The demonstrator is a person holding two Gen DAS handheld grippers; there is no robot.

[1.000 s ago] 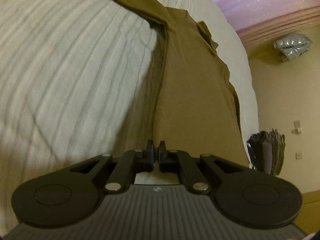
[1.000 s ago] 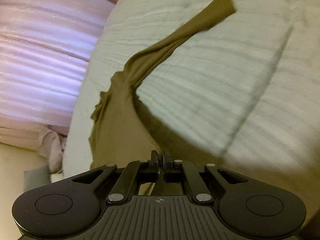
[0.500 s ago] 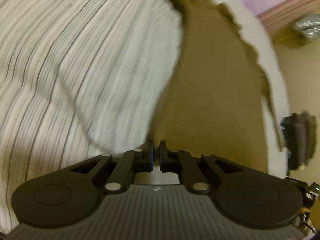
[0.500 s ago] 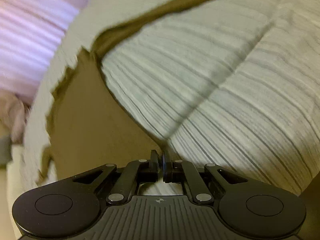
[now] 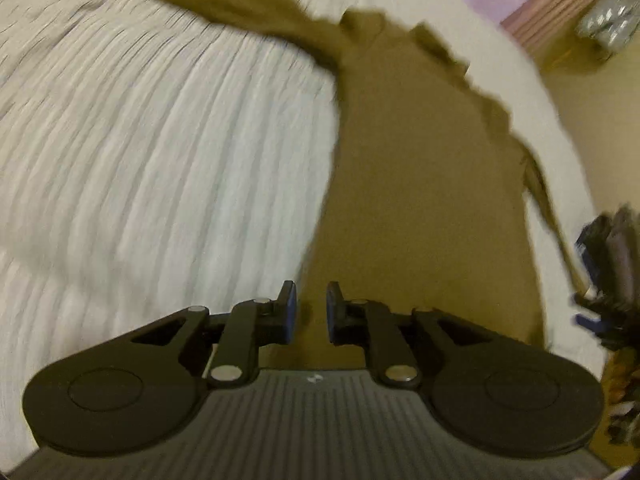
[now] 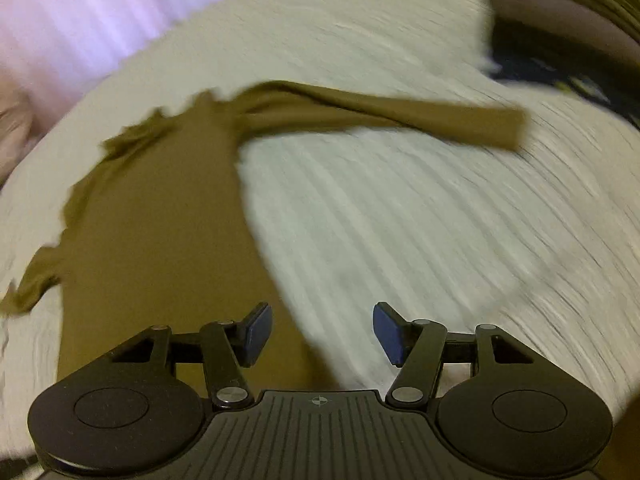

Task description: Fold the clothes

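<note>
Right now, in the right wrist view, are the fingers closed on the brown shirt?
No, the right gripper is opening, its fingers apart, nothing pinched, above the brown shirt.

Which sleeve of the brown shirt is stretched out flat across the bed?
The long sleeve reaching right across the white bedspread in the right wrist view. The other sleeve is bunched up beside the shirt's body.

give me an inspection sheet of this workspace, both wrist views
surface: white ribbed bedspread, blurred
job's things: olive long-sleeved shirt lying flat, one sleeve stretched out sideways
clutter: dark patterned item at the bed's far edge, too blurred to identify
grippers: left tongs opening, narrow gap, nothing between; right tongs opening wide, nothing between
cables: nothing seen
surroundings: pink curtain; hanging clothes; silver bag
</note>
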